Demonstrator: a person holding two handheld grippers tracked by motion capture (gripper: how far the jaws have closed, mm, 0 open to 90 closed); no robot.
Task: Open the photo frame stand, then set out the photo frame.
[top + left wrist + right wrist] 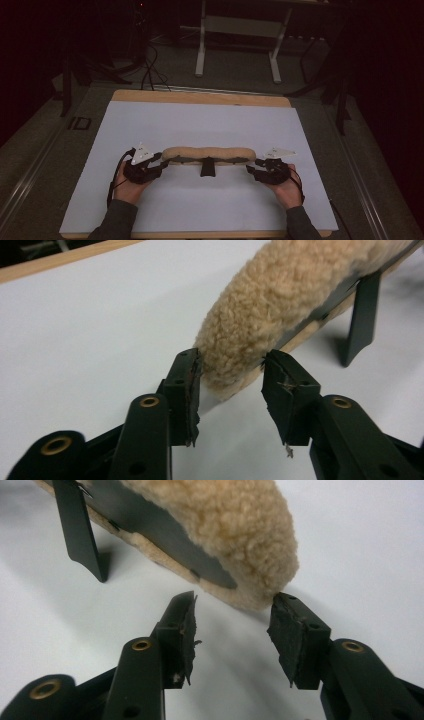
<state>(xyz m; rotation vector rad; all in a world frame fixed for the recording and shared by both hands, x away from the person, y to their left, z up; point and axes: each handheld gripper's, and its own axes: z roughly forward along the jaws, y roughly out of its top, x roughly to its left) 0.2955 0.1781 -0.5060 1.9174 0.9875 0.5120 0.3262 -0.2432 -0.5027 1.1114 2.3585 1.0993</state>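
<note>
High view shows the fleece pad lying mid-tabletop, left tool and right tool spread at its ends, apparently released.

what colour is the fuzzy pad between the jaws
Tan, curly fleece pad; clearest in the left gripper view.

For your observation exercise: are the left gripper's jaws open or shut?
Open: the left gripper has its jaws apart around the fleece pad's end.
</note>
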